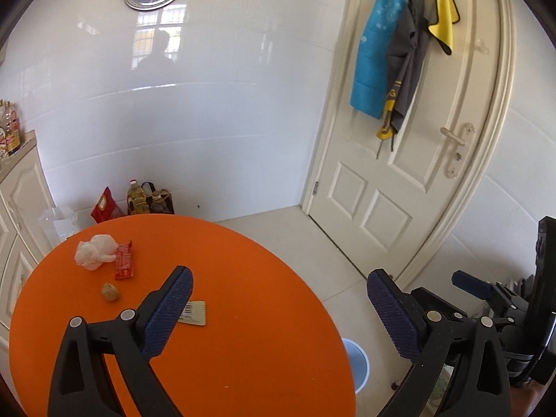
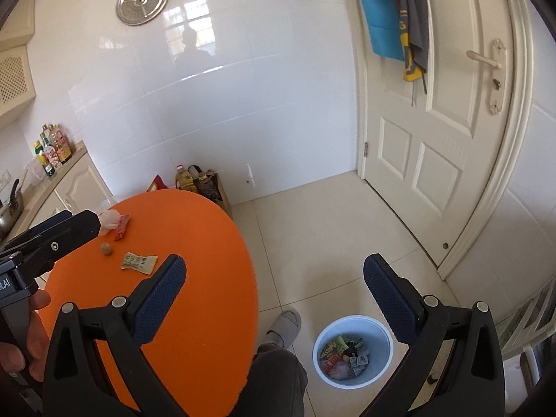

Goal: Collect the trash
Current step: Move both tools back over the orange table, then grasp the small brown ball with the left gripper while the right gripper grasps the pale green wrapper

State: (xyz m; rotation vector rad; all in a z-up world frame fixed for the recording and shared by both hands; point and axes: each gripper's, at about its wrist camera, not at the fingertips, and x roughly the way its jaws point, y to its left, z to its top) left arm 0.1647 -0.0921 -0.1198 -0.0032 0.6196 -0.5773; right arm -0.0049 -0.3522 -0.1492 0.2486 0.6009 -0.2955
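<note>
Wrappers already lie in the bin [image 2: 352,352] on the floor. Four bits remain on the orange bench [image 1: 243,278]: tissue [image 1: 94,252], red wrapper [image 1: 124,260], what looks like a nut [image 1: 111,292], packet [image 2: 139,262]. Left gripper [image 1: 279,312] and right gripper [image 2: 274,302] both hang spread and empty.

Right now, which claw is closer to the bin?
Right. The right claw hangs over the floor just above the bin; the left claw sits further off, at the orange table's edge.
</note>
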